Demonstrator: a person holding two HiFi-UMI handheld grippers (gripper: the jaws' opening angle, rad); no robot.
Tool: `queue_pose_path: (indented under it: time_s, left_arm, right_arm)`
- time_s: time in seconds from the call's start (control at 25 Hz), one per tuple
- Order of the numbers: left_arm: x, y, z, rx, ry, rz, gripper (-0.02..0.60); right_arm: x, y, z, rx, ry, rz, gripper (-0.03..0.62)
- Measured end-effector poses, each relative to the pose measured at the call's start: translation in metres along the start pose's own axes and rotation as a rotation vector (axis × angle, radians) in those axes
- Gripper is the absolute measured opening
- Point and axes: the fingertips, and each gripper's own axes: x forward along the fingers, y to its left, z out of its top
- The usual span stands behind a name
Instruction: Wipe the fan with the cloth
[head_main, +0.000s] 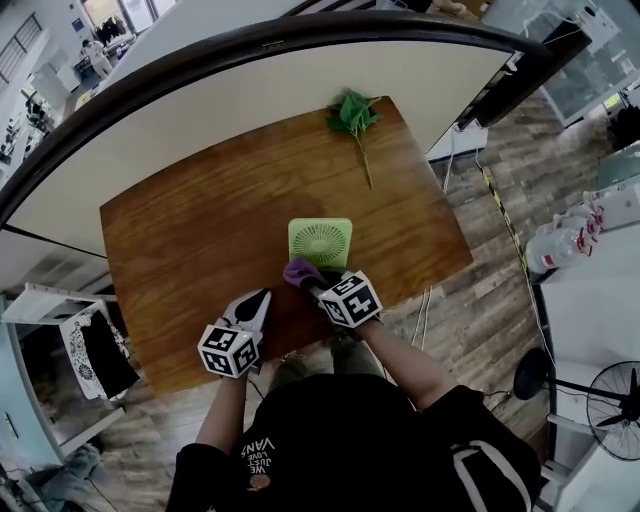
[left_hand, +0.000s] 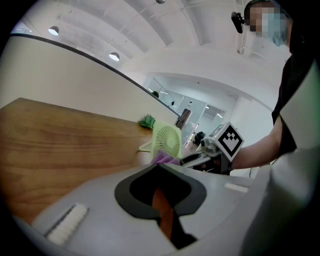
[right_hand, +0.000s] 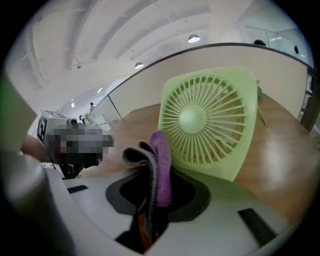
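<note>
Fan (head_main: 320, 242): pale green, square, standing upright on the wooden table (head_main: 190, 230), near the middle of its front edge, grille towards the person.
Cloth (right_hand: 161, 165): purple with a grey side, folded, sticking up just in front of the fan's lower left corner; whether it touches the grille cannot be told.
Right gripper (head_main: 308, 284): jaws clamped on the cloth, pointing at the fan.
Left gripper (head_main: 260, 300): jaws together, nothing between them, over the front edge left of the fan.
Leafy sprig (head_main: 352, 115): lying at the far right corner.
</note>
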Motion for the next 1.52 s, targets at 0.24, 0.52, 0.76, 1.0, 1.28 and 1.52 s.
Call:
queue_pose_path:
  time_s: [0.24,0.52,0.76,1.0,1.28,1.52]
  left_arm:
    - [0.014,-0.009,0.001,0.019,0.019,-0.044,0.012]
    - [0.029,-0.022,0.004,0.040,0.036,-0.091,0.012]
    - [0.036,-0.028,0.005,0.051,0.043,-0.115,0.012]
    - [0.036,-0.035,0.007,0.076,0.050,-0.142,0.012]
    - [0.029,-0.040,0.015,0.091,0.036,-0.169,0.012]
    - [0.020,-0.052,0.031,0.139,-0.004,-0.209,0.012]
  right_arm:
    - [-0.024,-0.026,-0.016,0.069,-0.016,-0.062,0.100]
    - [-0.051,-0.050,-0.037,0.160,-0.037,-0.133,0.100]
    - [-0.070,-0.065,-0.051,0.226,-0.053,-0.195,0.100]
    - [-0.088,-0.076,-0.063,0.285,-0.072,-0.268,0.100]
    - [-0.114,-0.067,-0.051,0.329,-0.192,-0.315,0.100]
    - [-0.139,-0.046,-0.025,0.339,-0.327,-0.334,0.100]
